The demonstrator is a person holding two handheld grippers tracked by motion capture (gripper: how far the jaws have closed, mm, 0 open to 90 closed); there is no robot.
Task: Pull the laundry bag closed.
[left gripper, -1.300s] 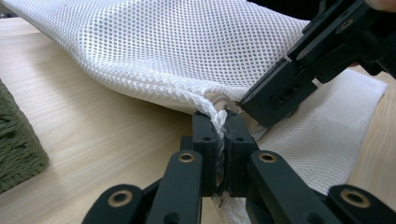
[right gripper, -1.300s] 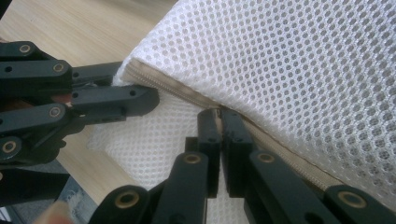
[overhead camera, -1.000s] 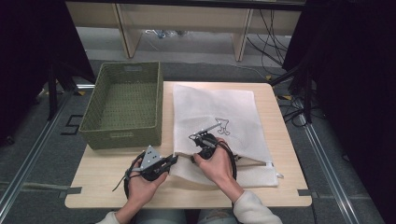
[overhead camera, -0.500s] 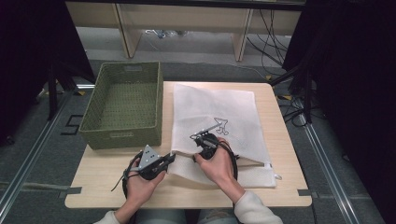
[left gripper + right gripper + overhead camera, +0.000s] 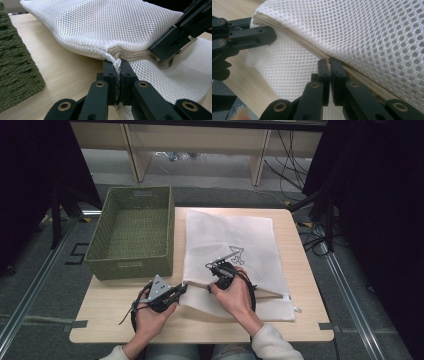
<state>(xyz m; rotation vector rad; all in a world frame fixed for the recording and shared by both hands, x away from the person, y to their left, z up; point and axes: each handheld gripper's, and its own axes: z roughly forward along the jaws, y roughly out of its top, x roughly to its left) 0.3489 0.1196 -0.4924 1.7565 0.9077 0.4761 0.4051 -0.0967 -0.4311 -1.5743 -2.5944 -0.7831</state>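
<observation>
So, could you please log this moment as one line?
left gripper: shut on mesh bag corner | right gripper: shut on zipper edge | basket: empty

zipper pull (image 5: 327, 60) hidden between the right tongs (image 5: 329, 62), mesh bag (image 5: 372, 32) cropped by frame edges

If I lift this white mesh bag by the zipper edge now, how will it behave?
Probably floppy: the mesh bag already sags and folds between the left gripper and right gripper. It looks flat and thin, so likely light. It would drape rather than hold shape.
</observation>
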